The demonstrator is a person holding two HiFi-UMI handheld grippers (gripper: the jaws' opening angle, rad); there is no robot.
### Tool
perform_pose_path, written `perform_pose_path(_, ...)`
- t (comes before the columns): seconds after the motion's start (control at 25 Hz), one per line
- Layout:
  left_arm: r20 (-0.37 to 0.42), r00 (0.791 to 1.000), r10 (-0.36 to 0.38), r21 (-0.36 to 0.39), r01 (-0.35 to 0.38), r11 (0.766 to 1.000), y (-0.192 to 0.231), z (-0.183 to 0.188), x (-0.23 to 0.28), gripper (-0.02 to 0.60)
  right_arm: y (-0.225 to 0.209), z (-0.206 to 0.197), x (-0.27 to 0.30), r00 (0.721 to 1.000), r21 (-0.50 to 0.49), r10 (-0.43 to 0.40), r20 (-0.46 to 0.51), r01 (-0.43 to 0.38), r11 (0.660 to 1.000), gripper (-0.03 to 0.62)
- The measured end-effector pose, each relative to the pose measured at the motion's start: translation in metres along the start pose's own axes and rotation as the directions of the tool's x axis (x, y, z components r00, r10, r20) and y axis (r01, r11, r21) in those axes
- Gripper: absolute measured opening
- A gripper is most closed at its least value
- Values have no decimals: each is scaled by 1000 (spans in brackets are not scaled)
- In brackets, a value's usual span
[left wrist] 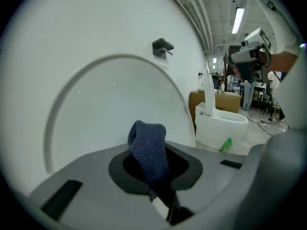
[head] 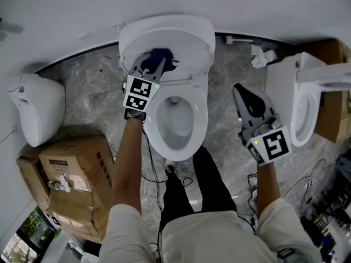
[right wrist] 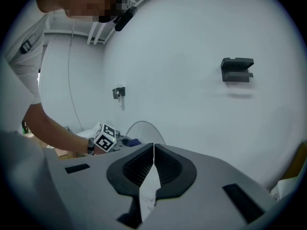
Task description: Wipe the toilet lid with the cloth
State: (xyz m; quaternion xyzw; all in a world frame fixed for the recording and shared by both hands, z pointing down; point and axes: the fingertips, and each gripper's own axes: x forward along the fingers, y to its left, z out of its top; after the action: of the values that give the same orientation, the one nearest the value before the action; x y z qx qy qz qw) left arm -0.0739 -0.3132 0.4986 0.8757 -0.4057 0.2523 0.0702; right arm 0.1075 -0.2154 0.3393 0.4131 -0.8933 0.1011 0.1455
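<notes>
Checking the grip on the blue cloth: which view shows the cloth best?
The left gripper view: the cloth sits centre, pinched by the left gripper, before the raised toilet lid. The head view shows it small and dark against the lid; the right gripper view, only a distant blue speck.

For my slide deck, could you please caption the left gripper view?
Left gripper shut on a blue cloth, facing the raised white toilet lid.

Dark blue cloth [left wrist: 149,150], white toilet lid [left wrist: 110,109], grey marbled floor [head: 88,92]
</notes>
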Motion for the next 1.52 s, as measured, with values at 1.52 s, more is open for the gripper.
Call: perform_pose_path(1.52,-67,987,-148,-19,147,989,-55,-77,64,41,-3,-66,7,994,45,53,-99,-49,998,29)
